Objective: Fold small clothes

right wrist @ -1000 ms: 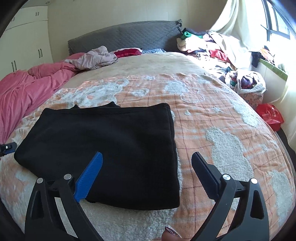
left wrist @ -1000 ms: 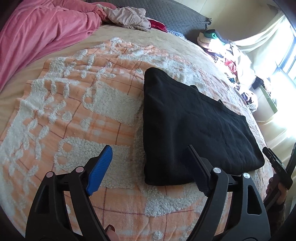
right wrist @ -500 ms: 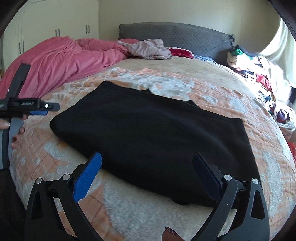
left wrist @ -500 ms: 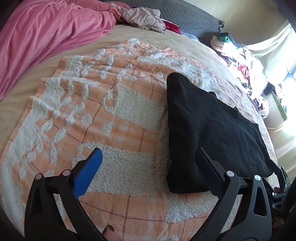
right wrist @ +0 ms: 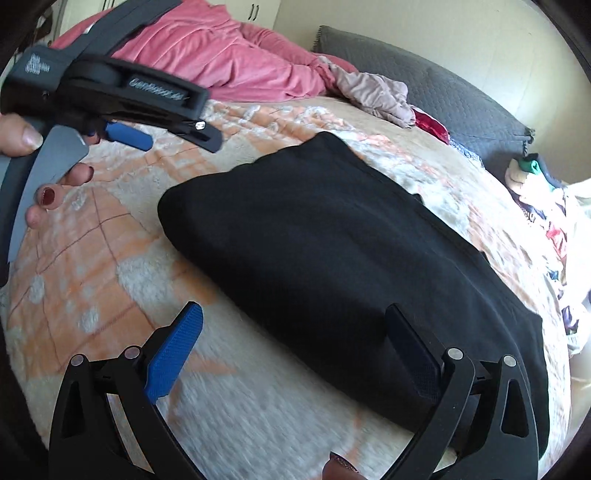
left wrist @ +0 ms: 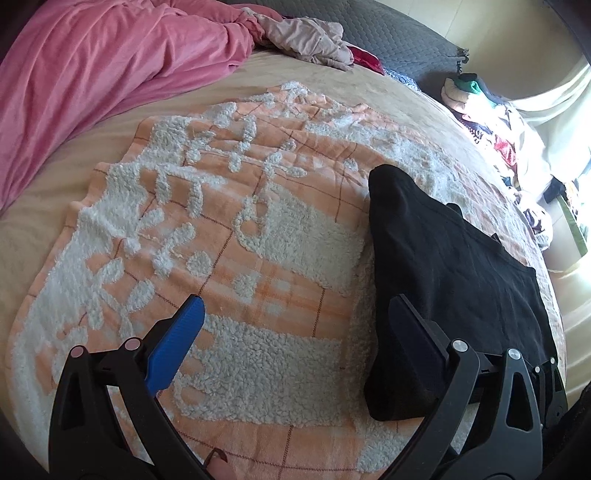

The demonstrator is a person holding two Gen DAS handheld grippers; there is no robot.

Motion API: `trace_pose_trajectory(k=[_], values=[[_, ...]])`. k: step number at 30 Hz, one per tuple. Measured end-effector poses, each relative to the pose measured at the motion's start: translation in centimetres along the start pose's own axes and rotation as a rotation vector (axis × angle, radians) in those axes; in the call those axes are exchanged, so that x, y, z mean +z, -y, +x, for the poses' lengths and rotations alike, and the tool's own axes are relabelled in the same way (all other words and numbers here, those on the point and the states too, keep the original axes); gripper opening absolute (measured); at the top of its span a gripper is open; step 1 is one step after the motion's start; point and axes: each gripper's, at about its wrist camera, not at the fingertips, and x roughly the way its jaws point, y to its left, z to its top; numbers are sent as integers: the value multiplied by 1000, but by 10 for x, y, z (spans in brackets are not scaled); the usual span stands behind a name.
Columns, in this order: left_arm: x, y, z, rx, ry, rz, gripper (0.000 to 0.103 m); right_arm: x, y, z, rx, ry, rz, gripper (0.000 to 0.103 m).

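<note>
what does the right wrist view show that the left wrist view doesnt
Only the right wrist view: the left gripper from the side, with the hand holding it, and white cupboard doors behind the bed.

Only the left wrist view: the orange and white blanket's far edge on the beige sheet.

Both: the folded black garment on the blanket, the pink duvet, the grey headboard, and each view's own open, empty jaws.

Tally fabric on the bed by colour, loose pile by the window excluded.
Black folded garment: 1
Pink duvet: 1
Orange-and-white blanket: 1
Mauve crumpled garment: 1
Red item: 1
Total: 5
</note>
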Motion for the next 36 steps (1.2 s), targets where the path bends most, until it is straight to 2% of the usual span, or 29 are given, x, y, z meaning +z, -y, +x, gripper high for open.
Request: trace_pose_trajectory(k=[5, 10, 15, 17, 18, 20, 23, 31, 36], values=[[8, -2, 8, 35, 9, 2, 93, 15, -16, 22, -70, -14, -52, 98], [17, -4, 16, 35, 4, -20, 93, 29, -21, 39, -117, -16, -87, 98], [27, 2, 26, 43, 5, -24, 93, 35, -22, 44, -184, 27, -129, 95], [31, 5, 29, 22, 1, -30, 93, 36, -21, 42, -168, 48, -130, 69], [33, 6, 30, 9, 0, -32, 93, 36, -21, 39, -159, 56, -130, 63], [36, 12, 33, -23, -15, -18, 93, 35, -18, 34, -141, 83, -126, 35], [37, 20, 38, -70, -48, -7, 93, 35, -11, 25, -125, 113, -93, 21], [45, 46, 50, -261, -140, -63, 93, 22, -3, 0, -135, 167, -97, 13], [43, 75, 54, -334, -189, -63, 93, 16, 10, -21, -152, 215, -62, 11]])
